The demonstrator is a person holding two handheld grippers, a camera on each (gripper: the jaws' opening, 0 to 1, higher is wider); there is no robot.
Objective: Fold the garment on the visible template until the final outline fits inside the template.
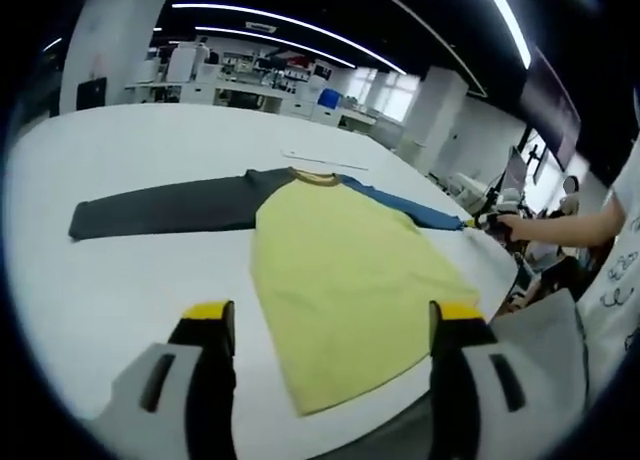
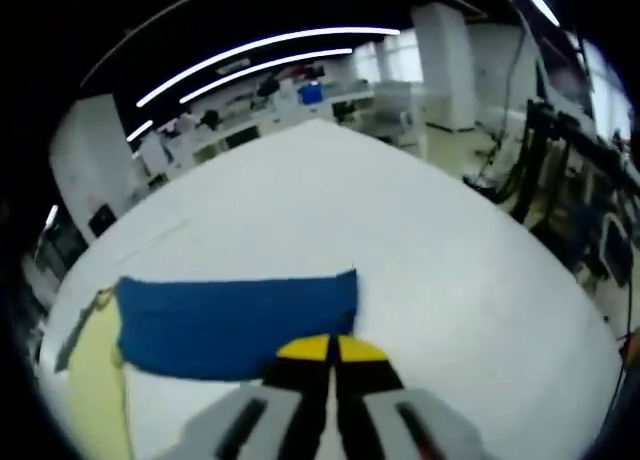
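Right gripper (image 2: pixel 333 352): jaws closed on blue sleeve (image 2: pixel 240 323) edge. Left gripper (image 1: pixel 330 315): wide open, holding nothing, near yellow shirt (image 1: pixel 345 270) hem (flat on white table (image 1: pixel 120 290)).

In the right gripper view, the right claw (image 2: pixel 333 352) sat over the near edge of the blue sleeve (image 2: pixel 240 320), so whether cloth lay between its closed tips could not be told. The yellow body (image 2: pixel 95 380) ran off the view's lower left. In the left gripper view, the sleeve's cuff was too small and blurred to make out beside a person's hand (image 1: pixel 512 225). The far desks (image 1: pixel 240 80) were indistinct, and the surface (image 1: pixel 120 280) ran off past the view's edges.
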